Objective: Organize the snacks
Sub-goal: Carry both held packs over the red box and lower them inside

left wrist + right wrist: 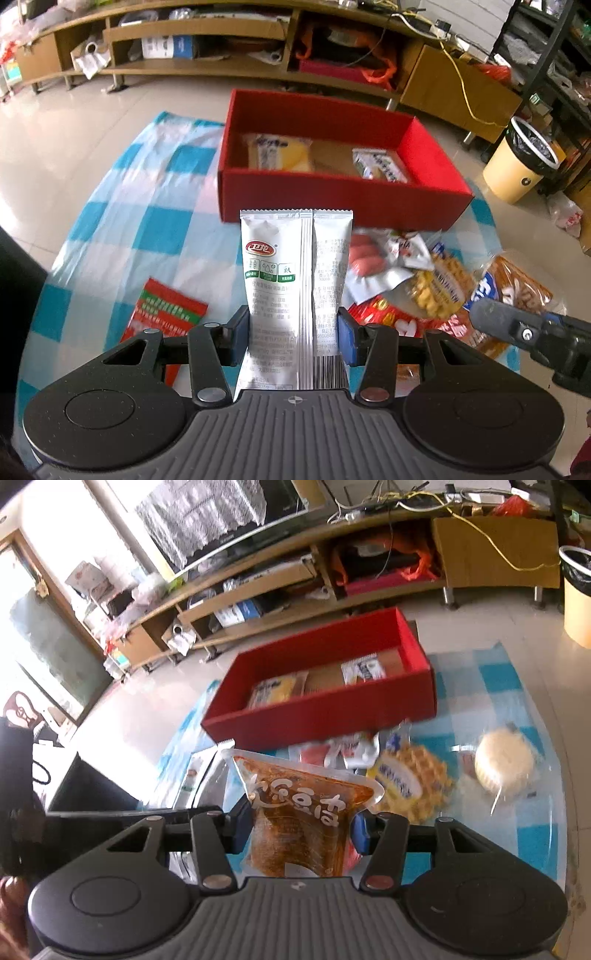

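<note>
The left gripper [293, 334] is clenched on one white pouch [295, 291], which stands upright between its fingers, raised above the tabletop [147, 229]. The right gripper [300, 825] grasps one orange packet [306, 823], likewise lifted and tilted slightly left. Beyond both sits one red box [332, 192] holding two wrapped snacks: a yellow one [279, 151] at its left, a smaller one [378, 166] at its right. More snacks lie loose just in front of the box, among them a waffle [413, 782] and a round cake [504, 762].
</note>
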Demonstrator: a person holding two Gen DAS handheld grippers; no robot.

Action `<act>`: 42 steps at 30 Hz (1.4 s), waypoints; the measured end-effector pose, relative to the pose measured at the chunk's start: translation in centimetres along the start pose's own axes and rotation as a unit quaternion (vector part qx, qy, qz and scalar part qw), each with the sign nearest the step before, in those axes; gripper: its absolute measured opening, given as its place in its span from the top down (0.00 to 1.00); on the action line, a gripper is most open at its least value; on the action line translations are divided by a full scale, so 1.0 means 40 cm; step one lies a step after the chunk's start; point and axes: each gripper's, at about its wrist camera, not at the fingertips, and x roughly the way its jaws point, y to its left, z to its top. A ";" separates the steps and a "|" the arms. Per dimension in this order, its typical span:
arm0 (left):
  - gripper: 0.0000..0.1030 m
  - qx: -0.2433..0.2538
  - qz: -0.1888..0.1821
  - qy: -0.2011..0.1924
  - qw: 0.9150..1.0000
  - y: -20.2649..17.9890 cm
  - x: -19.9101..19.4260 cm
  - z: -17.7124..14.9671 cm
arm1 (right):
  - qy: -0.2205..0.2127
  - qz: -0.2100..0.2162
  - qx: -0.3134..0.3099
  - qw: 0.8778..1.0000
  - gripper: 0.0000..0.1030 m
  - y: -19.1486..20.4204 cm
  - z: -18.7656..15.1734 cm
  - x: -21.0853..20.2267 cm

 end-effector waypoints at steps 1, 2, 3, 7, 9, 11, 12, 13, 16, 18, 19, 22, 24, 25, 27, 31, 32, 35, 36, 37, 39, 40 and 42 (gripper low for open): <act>0.46 0.000 0.000 -0.002 1.000 -0.004 -0.001 0.005 | -0.003 0.000 0.000 1.000 0.53 0.001 0.008 0.001; 0.46 0.000 0.000 -0.005 1.000 -0.009 -0.002 0.012 | -0.006 0.000 -0.001 1.000 0.53 0.002 0.018 0.002; 0.46 0.000 0.000 -0.008 1.000 -0.012 -0.003 0.019 | -0.009 0.000 -0.002 1.000 0.52 0.003 0.024 0.003; 0.46 0.001 0.001 -0.021 1.000 -0.028 -0.007 0.052 | -0.019 0.001 0.000 1.000 0.53 0.003 0.057 0.009; 0.46 0.002 0.001 -0.028 1.000 -0.038 -0.007 0.071 | -0.022 0.001 -0.001 1.000 0.52 0.002 0.076 0.015; 0.46 0.003 0.002 -0.036 0.999 -0.048 -0.008 0.091 | -0.027 0.000 -0.001 1.000 0.52 0.001 0.100 0.022; 0.46 0.004 0.002 -0.039 0.999 -0.054 -0.007 0.102 | -0.029 -0.001 -0.001 1.000 0.52 0.002 0.110 0.026; 0.46 0.004 0.003 -0.043 0.999 -0.059 -0.005 0.115 | -0.031 -0.002 -0.001 1.000 0.52 -0.001 0.123 0.029; 0.46 0.006 0.007 -0.054 0.999 -0.070 0.001 0.150 | -0.040 -0.004 -0.001 0.999 0.52 -0.002 0.160 0.043; 0.46 0.006 0.012 -0.060 0.998 -0.076 0.011 0.174 | -0.044 -0.007 -0.002 0.999 0.52 -0.003 0.186 0.055; 0.46 0.007 0.014 -0.062 0.998 -0.077 0.018 0.183 | -0.046 -0.008 -0.003 0.999 0.52 -0.004 0.196 0.060; 0.46 0.007 0.025 -0.065 0.998 -0.081 0.043 0.214 | -0.051 -0.012 -0.008 0.999 0.52 -0.008 0.232 0.084; 0.46 0.006 0.029 -0.065 0.997 -0.081 0.059 0.233 | -0.053 -0.015 -0.009 0.998 0.52 -0.013 0.254 0.101; 0.46 0.006 0.030 -0.066 0.997 -0.079 0.064 0.241 | -0.055 -0.016 -0.008 0.998 0.52 -0.016 0.264 0.110; 0.46 0.007 0.034 -0.067 0.997 -0.080 0.076 0.257 | -0.056 -0.019 -0.005 0.998 0.52 -0.025 0.287 0.129; 0.46 0.010 0.046 -0.070 0.996 -0.081 0.101 0.284 | -0.057 -0.026 -0.004 0.998 0.53 -0.040 0.320 0.164; 0.46 0.009 0.047 -0.069 0.996 -0.080 0.109 0.292 | -0.057 -0.028 -0.004 0.998 0.52 -0.044 0.328 0.174; 0.46 0.008 0.053 -0.068 0.996 -0.079 0.129 0.306 | -0.056 -0.030 -0.009 0.998 0.53 -0.050 0.347 0.196; 0.46 0.008 0.055 -0.068 0.996 -0.079 0.135 0.311 | -0.056 -0.030 -0.010 0.998 0.53 -0.052 0.352 0.202; 0.46 0.008 0.057 -0.068 0.996 -0.080 0.142 0.315 | -0.057 -0.030 -0.011 0.998 0.53 -0.053 0.357 0.209; 0.46 0.009 0.061 -0.067 0.996 -0.079 0.155 0.323 | -0.058 -0.029 -0.015 0.998 0.53 -0.054 0.367 0.223; 0.46 0.009 0.064 -0.067 0.996 -0.079 0.161 0.325 | -0.058 -0.029 -0.017 0.998 0.53 -0.054 0.370 0.231; 0.46 0.010 0.069 -0.065 0.995 -0.079 0.175 0.330 | -0.057 -0.029 -0.021 0.998 0.53 -0.056 0.376 0.247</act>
